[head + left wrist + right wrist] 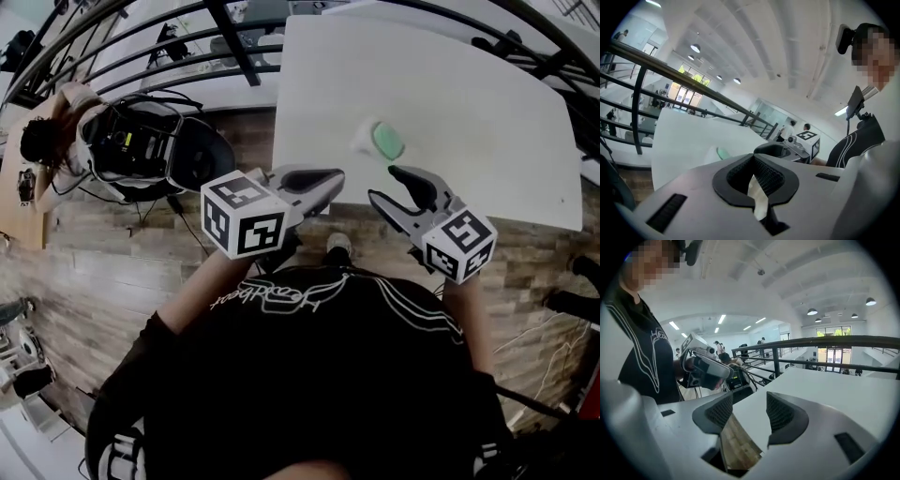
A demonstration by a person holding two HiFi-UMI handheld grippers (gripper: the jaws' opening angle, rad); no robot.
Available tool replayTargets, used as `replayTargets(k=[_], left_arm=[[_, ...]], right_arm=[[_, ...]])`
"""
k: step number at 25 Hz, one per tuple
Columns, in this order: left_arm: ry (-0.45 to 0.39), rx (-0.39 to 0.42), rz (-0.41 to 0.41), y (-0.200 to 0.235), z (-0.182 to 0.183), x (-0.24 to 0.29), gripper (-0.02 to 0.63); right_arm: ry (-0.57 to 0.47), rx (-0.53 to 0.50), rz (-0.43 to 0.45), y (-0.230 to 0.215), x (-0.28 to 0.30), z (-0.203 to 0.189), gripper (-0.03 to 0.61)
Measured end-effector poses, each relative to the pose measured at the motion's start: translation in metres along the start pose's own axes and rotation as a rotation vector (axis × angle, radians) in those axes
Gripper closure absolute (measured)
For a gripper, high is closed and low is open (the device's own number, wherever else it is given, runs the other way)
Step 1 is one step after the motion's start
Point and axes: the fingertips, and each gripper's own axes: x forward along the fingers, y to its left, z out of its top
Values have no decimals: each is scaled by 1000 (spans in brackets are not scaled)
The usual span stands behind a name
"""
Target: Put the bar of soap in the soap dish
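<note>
On the white table [469, 112], near its front edge, lies a green oval piece [388, 141] with a small white piece [363, 142] touching its left side. I cannot tell which is the soap and which the dish. Both show faintly in the left gripper view, green [723, 153] beside white [714, 153]. My left gripper [336, 180] [753, 157] hovers at the table's front edge, left of them, shut and empty. My right gripper [382, 183] [750, 406] hangs just in front of them, open with nothing between its pads.
The table's near edge runs above a wooden floor [112, 272]. Left of the table, a heap of black gear and cables [141, 145] sits on the floor by a person at a desk [47, 141]. Dark railings [169, 56] cross behind.
</note>
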Motion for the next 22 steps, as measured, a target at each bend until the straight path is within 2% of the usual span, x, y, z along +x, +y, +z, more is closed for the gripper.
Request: replayTargets(k=[8, 11, 13, 16, 20, 22], left_arm=[[-12, 79, -98, -67, -10, -30, 606], [-18, 102, -126, -88, -13, -43, 606], [-19, 119, -144, -102, -17, -51, 606], [-12, 144, -169, -120, -24, -61, 606], [-1, 165, -194, -132, -32, -68, 606], [2, 163, -201, -135, -35, -71, 606]], right_arm=[[-86, 10, 51, 84, -38, 13, 367], [-116, 16, 41, 106, -51, 18, 475], [-123, 27, 47, 121, -58, 17, 507], [-145, 72, 79, 142, -68, 14, 532], [-231, 192, 178, 165, -77, 26, 543], [-237, 195, 181, 171, -77, 27, 545]])
